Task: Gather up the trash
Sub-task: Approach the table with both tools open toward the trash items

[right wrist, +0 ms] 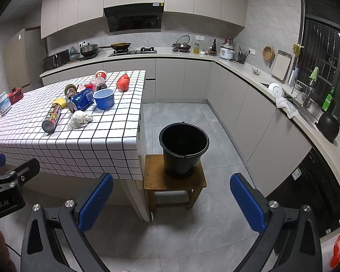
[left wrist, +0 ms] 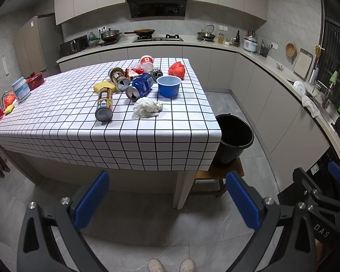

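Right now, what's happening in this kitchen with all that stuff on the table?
A person is standing back from the checkered table, holding a gripper in each hand. The left gripper and right gripper both have their jaws wide open and hold nothing. The trash is untouched on the table: a crumpled white tissue, a blue can on its side, a tall tube can, a red bag. The black bucket waits on a wooden stool beside the table.

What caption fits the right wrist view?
Open right hand-held gripper faces an empty black bucket on a wooden stool beside the trash-strewn checkered table.
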Available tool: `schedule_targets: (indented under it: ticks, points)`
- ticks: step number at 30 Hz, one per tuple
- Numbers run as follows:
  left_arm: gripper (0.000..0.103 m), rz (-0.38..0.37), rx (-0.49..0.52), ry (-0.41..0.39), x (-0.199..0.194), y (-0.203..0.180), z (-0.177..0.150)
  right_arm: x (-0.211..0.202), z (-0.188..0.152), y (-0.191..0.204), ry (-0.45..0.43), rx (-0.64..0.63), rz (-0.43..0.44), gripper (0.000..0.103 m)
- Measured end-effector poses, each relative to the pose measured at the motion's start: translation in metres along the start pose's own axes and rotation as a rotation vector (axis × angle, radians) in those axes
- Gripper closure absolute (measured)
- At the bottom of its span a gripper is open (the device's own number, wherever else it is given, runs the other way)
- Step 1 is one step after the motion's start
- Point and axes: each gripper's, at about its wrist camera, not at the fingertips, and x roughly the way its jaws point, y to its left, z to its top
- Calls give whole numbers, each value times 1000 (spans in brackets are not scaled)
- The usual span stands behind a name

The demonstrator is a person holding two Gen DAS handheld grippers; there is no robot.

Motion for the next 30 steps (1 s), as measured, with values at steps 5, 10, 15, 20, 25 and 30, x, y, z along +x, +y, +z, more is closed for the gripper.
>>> schedule_targets:
  ticks: [5,10,15,20,25,30]
  points:
    - [0,-2,-1,1,0,1,1,0,0,2,1,2,-1,0]
    - [0,-1,-5,0,-1,4,1,0,-1,4,1,-2,1,0]
    - [0,3,-6,0,-2,7,0,-1,-2,5,2,-4,7,0]
    - [0,4,-10,-1,-1,11,-2,-2,-2,9,3,-10,15,0]
    - [0,11,-18,2,1,19,-1,0,1,14,7,-19,27,0]
    - [0,18,-28,12,7,30,-1,4,3,21,20,-22,41,0]
